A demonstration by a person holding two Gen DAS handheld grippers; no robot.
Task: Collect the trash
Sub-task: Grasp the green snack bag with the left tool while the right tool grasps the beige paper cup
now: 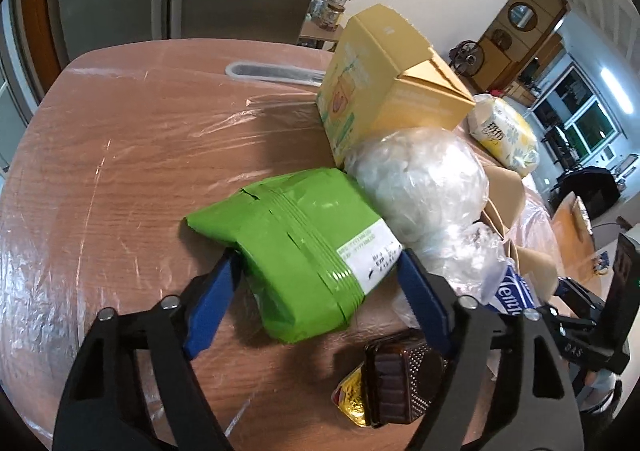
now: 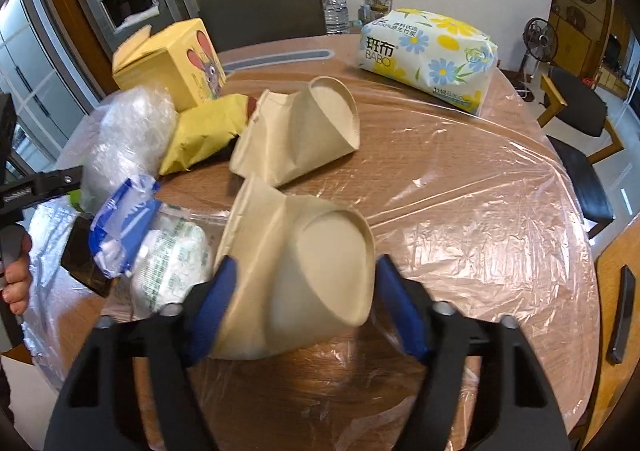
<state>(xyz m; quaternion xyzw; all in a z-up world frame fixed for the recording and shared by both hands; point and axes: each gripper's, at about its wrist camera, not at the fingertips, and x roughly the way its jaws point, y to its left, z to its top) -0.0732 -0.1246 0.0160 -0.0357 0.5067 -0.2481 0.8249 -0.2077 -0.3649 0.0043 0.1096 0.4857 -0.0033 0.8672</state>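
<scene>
In the left wrist view my left gripper point(image 1: 320, 271) has its jaws wide around a green snack packet point(image 1: 296, 247) lying on the table; the blue pads flank it without visibly squeezing it. A ball of clear plastic wrap point(image 1: 420, 187) and a yellow carton point(image 1: 384, 79) lie behind it. A dark chocolate wrapper point(image 1: 400, 379) lies below the right finger. In the right wrist view my right gripper point(image 2: 304, 279) has its jaws wide around a crushed brown paper cup point(image 2: 304, 275), the left pad touching it. A second crushed paper cup point(image 2: 304, 131) lies behind.
The round wooden table point(image 2: 480, 211) is covered in clear film. A flowered tissue pack point(image 2: 428, 55), a yellow packet point(image 2: 204, 135), a blue-white tissue wrapper point(image 2: 120, 223) and a printed white packet point(image 2: 172, 263) lie on it. A phone point(image 2: 622, 315) lies at the right. A fridge stands behind.
</scene>
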